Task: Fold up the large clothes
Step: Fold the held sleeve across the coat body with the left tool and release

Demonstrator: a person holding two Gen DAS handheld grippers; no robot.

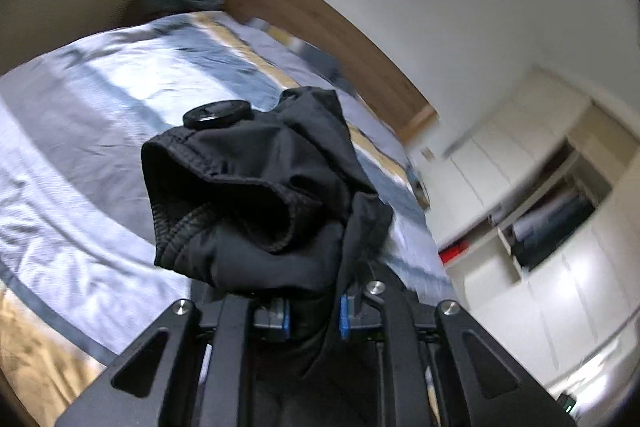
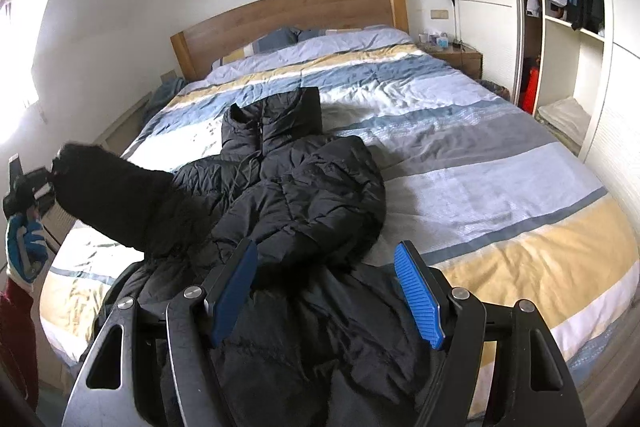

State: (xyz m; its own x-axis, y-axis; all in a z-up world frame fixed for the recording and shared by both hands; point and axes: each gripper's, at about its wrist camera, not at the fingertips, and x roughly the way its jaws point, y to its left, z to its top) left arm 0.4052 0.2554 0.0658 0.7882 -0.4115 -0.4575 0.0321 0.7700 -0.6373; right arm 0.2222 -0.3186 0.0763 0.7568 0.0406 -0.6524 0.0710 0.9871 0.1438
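A black puffer jacket [image 2: 304,195] lies spread on the striped bed [image 2: 480,155], collar toward the headboard. Its left sleeve [image 2: 116,203] is raised off the bed to the left. My left gripper [image 2: 34,191], held by a gloved hand [image 2: 24,247], has it by the cuff. In the left wrist view the cuff [image 1: 256,203] bulges out in front of the left gripper [image 1: 314,307], whose blue pads [image 1: 345,315] stand close together with the fabric pinched between them. My right gripper [image 2: 326,247] hovers open over the jacket's lower part, with nothing between its blue pads [image 2: 418,295].
A wooden headboard [image 2: 288,15] and pillows are at the far end. An open wardrobe [image 2: 560,7] with hanging clothes stands on the right. Beside it a nightstand [image 2: 456,57] carries small items. The bedspread to the right of the jacket is bare.
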